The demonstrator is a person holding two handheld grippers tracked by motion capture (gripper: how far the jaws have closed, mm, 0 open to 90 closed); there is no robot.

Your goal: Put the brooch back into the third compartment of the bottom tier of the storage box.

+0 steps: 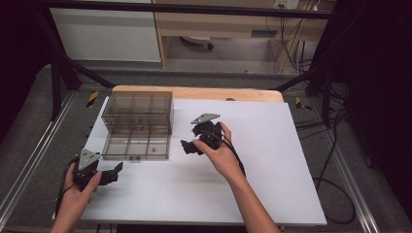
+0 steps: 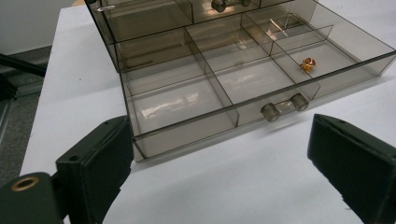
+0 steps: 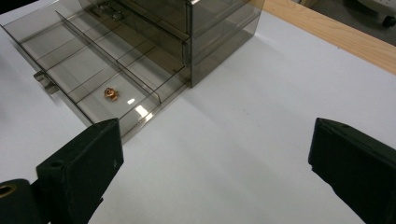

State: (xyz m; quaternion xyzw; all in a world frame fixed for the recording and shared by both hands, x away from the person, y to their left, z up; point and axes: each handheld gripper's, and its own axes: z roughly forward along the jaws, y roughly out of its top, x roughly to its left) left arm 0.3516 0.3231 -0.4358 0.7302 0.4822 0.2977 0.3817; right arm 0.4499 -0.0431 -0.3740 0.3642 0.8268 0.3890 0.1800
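Both claws stand wide open with nothing between their jaws. Your right gripper (image 1: 187,147) hovers over the white table (image 1: 272,160), just beside the right edge of the pulled-out drawer (image 1: 137,144); your left gripper (image 1: 114,173) sits low near the drawer's front left corner, close to the table edge.

That drawer is the bottom one of the smoky clear plastic organizer (image 1: 138,112) and it is fully out, its dividers and its small handle (image 2: 284,107) plain to see from the left gripper view. One small gold trinket (image 3: 111,93) already lies in the front right compartment, loose on the floor of that cell and touching no wall that you can make out. The other compartments look bare.

So the placing looks done: the piece is in and your right jaws are clear of it. What seems left is to push the drawer shut. Your left gripper faces the drawer front and is the one better placed to nudge it home.
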